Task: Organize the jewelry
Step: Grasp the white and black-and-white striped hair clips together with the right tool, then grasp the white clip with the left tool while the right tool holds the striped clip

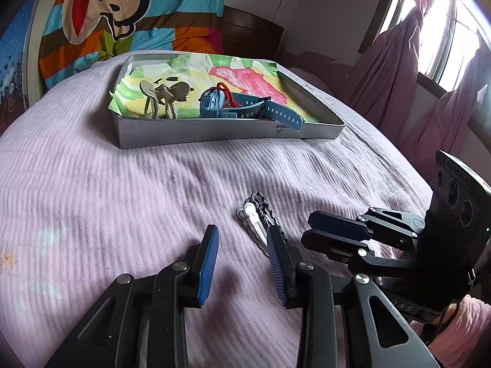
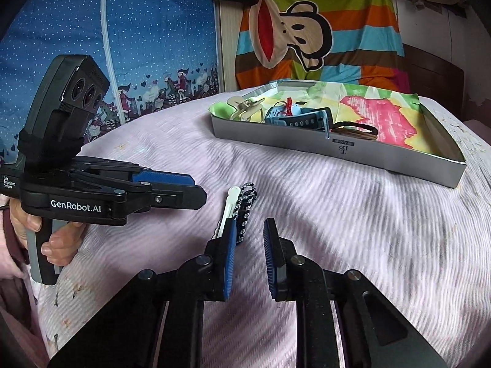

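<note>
A white hair clip (image 1: pixel 254 218) and a black-and-white patterned clip (image 1: pixel 266 211) lie side by side on the lilac bedspread. My left gripper (image 1: pixel 244 240) is open, its right finger beside them. My right gripper (image 2: pixel 250 236) is open, its left finger touching the clips (image 2: pixel 242 205). In the left wrist view the right gripper (image 1: pixel 337 233) shows from the side with jaws close together. The left gripper (image 2: pixel 172 188) shows in the right wrist view. A grey tray (image 1: pixel 214 133) holds a beige claw clip (image 1: pixel 162 98), a blue watch (image 1: pixel 245 107) with a red cord, and dark hair ties (image 2: pixel 356 132).
The tray (image 2: pixel 337 150) is lined with colourful paper and sits further back on the bed. A striped cartoon blanket (image 1: pixel 122 15) hangs behind. A window with pink curtains (image 1: pixel 399 61) is at the right. A blue patterned cloth (image 2: pixel 122 46) is on the left.
</note>
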Available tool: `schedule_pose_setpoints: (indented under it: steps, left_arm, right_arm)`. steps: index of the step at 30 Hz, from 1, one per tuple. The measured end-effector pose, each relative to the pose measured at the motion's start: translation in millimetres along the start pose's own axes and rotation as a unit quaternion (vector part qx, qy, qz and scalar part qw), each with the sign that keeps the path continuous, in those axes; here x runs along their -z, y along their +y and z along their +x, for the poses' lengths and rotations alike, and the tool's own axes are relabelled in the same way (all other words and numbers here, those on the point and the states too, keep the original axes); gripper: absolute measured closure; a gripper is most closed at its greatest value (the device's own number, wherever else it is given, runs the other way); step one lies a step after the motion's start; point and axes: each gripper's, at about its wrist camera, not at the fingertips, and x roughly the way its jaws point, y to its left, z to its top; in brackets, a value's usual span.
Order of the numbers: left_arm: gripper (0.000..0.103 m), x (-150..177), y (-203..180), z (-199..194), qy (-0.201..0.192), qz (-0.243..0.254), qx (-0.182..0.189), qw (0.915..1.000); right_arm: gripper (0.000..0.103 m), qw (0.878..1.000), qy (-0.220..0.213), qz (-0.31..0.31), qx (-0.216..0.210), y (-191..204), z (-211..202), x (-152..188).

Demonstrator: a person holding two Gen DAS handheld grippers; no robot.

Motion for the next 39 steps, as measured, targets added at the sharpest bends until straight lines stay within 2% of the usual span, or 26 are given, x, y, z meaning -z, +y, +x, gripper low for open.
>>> schedule_pose_setpoints:
  steps: [9, 15, 17, 21, 32, 39]
  left_arm:
    - [0.079, 0, 7, 7, 0.013, -0.019, 0.007, 0.9997]
    - [0.083, 1, 11, 7, 0.011, -0.029, 0.004, 0.9995]
    - [0.083, 1, 11, 7, 0.011, -0.029, 0.004, 0.9995]
    - [0.083, 1, 11, 7, 0.011, -0.029, 0.004, 0.9995]
    - [0.086, 5, 26, -1, -0.013, -0.066, 0.003, 0.9978]
    - [0.086, 5, 26, -1, -0.020, -0.069, 0.007, 0.9974]
  right_arm:
    - [0.089, 0.999, 0.036, 0.022, -0.027, -7, 19, 2]
    - [0.089, 0.998, 0.052, 0.020, -0.030, -4, 28, -1]
    - [0.093, 0.998, 0.056, 0.019, -0.027, -3, 31, -2]
    - [0.095, 0.997, 0.066, 0.026, -0.025, -4, 37, -5]
    - [0.095, 0.997, 0.061, 0.032, -0.046, -2, 39, -7]
    - [0.095, 0.996, 0.069, 0.022, -0.055, 4, 44, -11]
